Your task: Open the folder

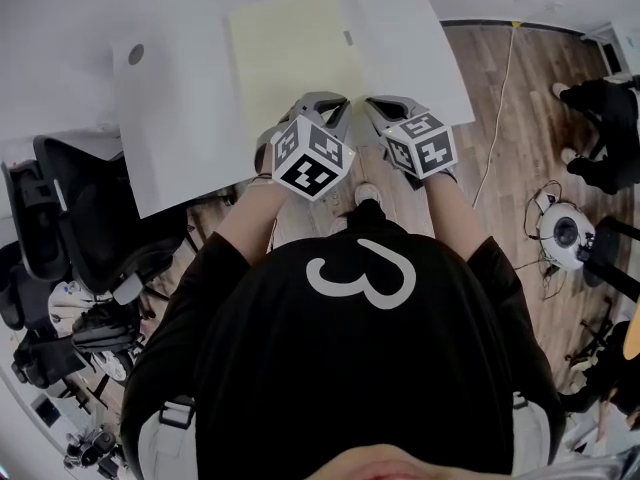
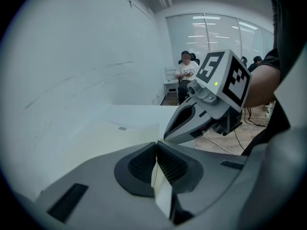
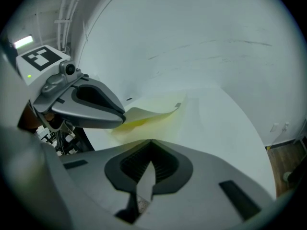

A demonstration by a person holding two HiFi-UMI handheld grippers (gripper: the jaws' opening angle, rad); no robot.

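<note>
A pale yellow folder [image 1: 295, 58] lies flat on the white table [image 1: 190, 128], its near edge towards me. Both grippers meet at that edge, side by side. My left gripper [image 1: 320, 116] is shut on a thin pale sheet of the folder [image 2: 115, 133], seen edge-on between its pads [image 2: 144, 164]. In the right gripper view the left gripper [image 3: 120, 121] holds a yellow corner [image 3: 148, 114] curled a little above the table. My right gripper [image 1: 383, 116] is shut too, with a thin white sliver of the folder's edge between its pads [image 3: 163, 166].
A round cable hole [image 1: 136, 54] sits in the table at the left. A black office chair [image 1: 80, 218] stands left of me. On the wooden floor at the right are a yellow cable [image 1: 500, 98] and a round white device [image 1: 565, 230]. A person [image 2: 184, 73] sits far off.
</note>
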